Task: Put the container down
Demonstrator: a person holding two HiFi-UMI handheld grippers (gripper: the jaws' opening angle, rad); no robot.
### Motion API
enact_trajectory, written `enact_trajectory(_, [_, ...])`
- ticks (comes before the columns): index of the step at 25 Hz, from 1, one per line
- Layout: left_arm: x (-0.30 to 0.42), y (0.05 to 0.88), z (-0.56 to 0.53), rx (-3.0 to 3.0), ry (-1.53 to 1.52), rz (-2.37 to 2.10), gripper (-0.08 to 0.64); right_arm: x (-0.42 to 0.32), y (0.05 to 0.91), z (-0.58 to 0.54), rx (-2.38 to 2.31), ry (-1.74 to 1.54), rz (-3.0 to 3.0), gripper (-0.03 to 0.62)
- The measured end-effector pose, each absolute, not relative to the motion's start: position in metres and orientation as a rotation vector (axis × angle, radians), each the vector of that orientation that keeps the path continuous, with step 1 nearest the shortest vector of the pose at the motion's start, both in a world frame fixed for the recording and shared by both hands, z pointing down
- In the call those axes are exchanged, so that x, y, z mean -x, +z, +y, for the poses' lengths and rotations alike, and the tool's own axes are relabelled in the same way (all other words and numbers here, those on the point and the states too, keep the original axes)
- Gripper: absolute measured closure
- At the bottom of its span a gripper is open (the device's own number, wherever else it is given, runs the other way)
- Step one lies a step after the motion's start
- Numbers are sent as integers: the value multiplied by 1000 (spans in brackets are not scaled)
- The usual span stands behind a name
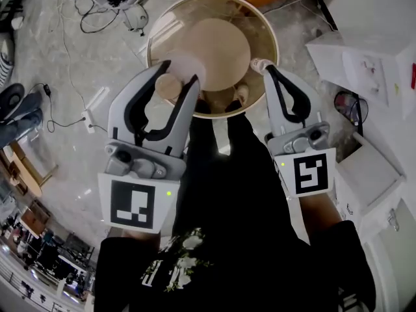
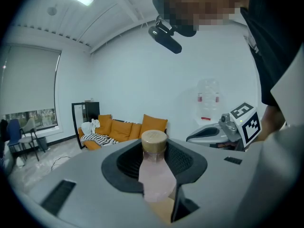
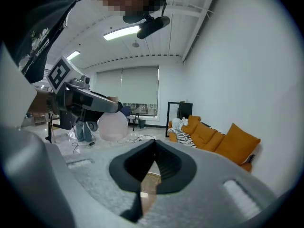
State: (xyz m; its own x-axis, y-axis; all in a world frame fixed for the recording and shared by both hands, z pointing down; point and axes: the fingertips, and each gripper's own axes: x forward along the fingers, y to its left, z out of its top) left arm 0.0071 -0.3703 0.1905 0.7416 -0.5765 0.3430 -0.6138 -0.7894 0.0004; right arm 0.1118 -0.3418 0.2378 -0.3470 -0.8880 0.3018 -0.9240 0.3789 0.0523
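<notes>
Left fingers (image 2: pixel 187 163) pinch the container (image 2: pixel 156 177) just below its cap, above the round bench's (image 1: pixel 263 34) near edge; right fingers (image 3: pixel 168 167) pressed together, empty. I judge it light, thin-walled, slippery: hold the body

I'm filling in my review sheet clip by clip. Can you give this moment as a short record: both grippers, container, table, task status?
left gripper: shut on container
container: pinkish bottle with tan cap, between the left jaws
right gripper: jaws together, nothing between them
table: round, wooden, below both grippers in the head view
task status: container is held, not yet put down
</notes>
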Motion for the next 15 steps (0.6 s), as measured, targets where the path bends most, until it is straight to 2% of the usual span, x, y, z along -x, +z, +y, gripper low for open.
enact_trajectory(8, [-16, 256, -386, -2762, 427, -1007, 413, -107, 289, -357, -1414, 151, -2365, 597])
enact_trajectory(15, [-18, 331, -407, -2780, 518, -949, 413, -103, 364, -374, -1460, 272, -2325, 597])
